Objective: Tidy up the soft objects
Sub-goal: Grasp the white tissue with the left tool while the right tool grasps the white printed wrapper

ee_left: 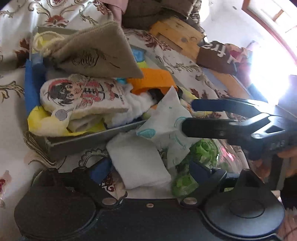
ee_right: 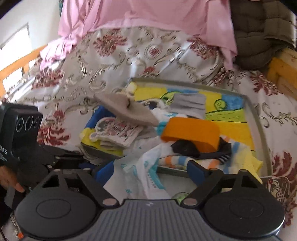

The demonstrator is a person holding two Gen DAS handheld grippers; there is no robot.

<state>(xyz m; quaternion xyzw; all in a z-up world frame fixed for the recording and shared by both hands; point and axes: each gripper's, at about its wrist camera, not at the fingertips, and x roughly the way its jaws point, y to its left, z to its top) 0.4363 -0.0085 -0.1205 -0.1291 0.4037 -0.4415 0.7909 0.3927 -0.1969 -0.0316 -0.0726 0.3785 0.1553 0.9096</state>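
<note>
**Two spread claws over a heap of cloth beside a grey tray**

The left claw (ee_left: 148, 170) points forward and downward with its jaws spread wide, a folded white cloth (ee_left: 139, 163) lying between its blue-padded fingers (ee_left: 100, 169), untouched as far as the left wrist view shows; at its 2 o'clock a crumpled green piece (ee_left: 202, 150) lies under the right finger; at 12 o'clock a thin white printed cloth (ee_left: 167, 120) with teal marks stands bunched up. The right claw (ee_right: 148, 173) reaches in from 3 o'clock in that view, its two black fingers parted, one on each side of the printed cloth's edge; whether the pads press on it cannot be told; a hand (ee_left: 286, 153) grips its handle.

In the right wrist view the same printed cloth (ee_right: 141, 166) sits between the right claw's spread jaws, and the left claw's body shows at 9 o'clock.

Beyond, at 11 o'clock, one shallow grey tray (ee_left: 89, 138) rests on a bed with a cream bedspread (ee_left: 11, 111) patterned in red and gold; in it lie one tan burlap pouch (ee_left: 100, 55) with a cord, one flat cartoon-printed cushion (ee_left: 81, 94), one orange felt band (ee_left: 154, 79), fluffy white towelling (ee_left: 135, 103) and a yellow sheet (ee_left: 37, 118). Pink fabric (ee_right: 148, 14) and one quilted olive garment (ee_right: 263, 33) lie at 12 o'clock.
</note>
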